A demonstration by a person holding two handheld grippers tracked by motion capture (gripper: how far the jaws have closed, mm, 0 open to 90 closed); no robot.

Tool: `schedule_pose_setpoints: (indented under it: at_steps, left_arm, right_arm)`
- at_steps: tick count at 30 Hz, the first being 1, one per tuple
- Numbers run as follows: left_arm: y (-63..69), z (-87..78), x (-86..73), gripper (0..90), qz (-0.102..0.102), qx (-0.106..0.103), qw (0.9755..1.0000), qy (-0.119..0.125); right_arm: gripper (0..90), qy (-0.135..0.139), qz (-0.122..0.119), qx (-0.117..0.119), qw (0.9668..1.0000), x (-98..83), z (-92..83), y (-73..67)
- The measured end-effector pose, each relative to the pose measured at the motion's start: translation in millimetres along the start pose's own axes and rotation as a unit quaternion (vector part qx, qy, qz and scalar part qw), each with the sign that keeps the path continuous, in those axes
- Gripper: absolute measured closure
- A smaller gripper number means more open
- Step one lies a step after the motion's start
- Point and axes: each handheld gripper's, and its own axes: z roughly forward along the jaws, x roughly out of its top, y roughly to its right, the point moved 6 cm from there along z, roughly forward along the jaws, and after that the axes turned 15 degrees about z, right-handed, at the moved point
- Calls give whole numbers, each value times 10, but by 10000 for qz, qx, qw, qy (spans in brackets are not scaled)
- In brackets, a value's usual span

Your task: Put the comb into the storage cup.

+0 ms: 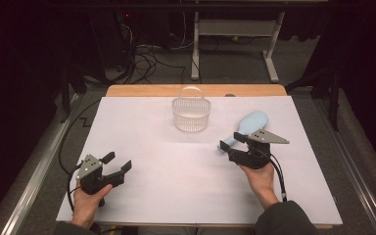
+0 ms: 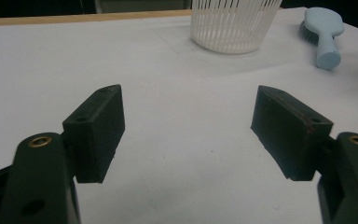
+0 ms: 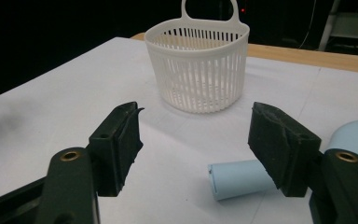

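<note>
Hairbrush is being approached on the worktop, its handle lying just before the right hand-held gripper, jaws apart, nothing clamped yet; basket beyond is being left unfilled.

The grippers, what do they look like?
Both the left gripper and the right gripper are black, with two blocky jaws, brass-coloured screw fittings and a grey three-cornered plate on top. A black cable trails from each. The person wears dark sleeves.
</note>
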Motion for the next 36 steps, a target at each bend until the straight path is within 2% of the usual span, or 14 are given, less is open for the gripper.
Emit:
schedule_pose_setpoints:
  at_steps: [9, 16, 18, 20, 21, 22, 23, 25, 26, 29, 31, 32, 34, 36]
  left_arm:
    - [-5, -1, 0, 266, -20, -7, 10000, 4]
    - [-3, 0, 0, 267, -17, -13, 10000, 6]
    - [-2, -1, 0, 266, -17, -17, 10000, 10]
    - [-2, -4, 0, 266, -12, -10, 10000, 5]
    - [0, -6, 1, 266, -2, -9, 10000, 7]
    - [2, -7, 1, 266, 7, -12, 10000, 10]
    - [5, -8, 1, 266, 19, -16, 10000, 9]
    - [10, -6, 2, 267, 32, -31, 10000, 13]
    - [10, -6, 2, 266, 32, -31, 10000, 13]
    - [12, 1, 2, 266, 29, -39, 10000, 7]
    - [16, 3, 3, 267, 20, -42, 10000, 13]
    - [20, 2, 3, 267, 38, -58, 10000, 5]
    - [20, -1, 2, 266, 42, -67, 10000, 4]
    - [16, -6, 1, 266, 31, -70, 10000, 15]
  right_arm:
    - [429, -459, -66, -112, 9989, 125, 147, -1]
    - [599, -1145, -87, -522, 9920, 225, 286, 64]
    - [630, -1384, -42, -629, 9884, 249, 334, 88]
    - [683, -1757, 27, -762, 9815, 276, 410, 117]
    - [683, -1757, 27, -762, 9815, 276, 410, 117]
    - [723, -1984, 37, -876, 9762, 281, 463, 128]
    - [723, -1984, 37, -876, 9762, 281, 463, 128]
    - [790, -2307, -10, -1024, 9676, 284, 548, 126]
    - [790, -2307, -10, -1024, 9676, 284, 548, 126]
    - [856, -2647, -150, -1086, 9581, 272, 664, 87]
    - [869, -2698, -138, -1094, 9566, 264, 688, 80]
    - [900, -2857, -143, -1169, 9511, 235, 762, 62]
    - [900, -2892, -155, -1191, 9497, 226, 784, 57]
    - [900, -3039, -201, -1274, 9439, 205, 830, 55]
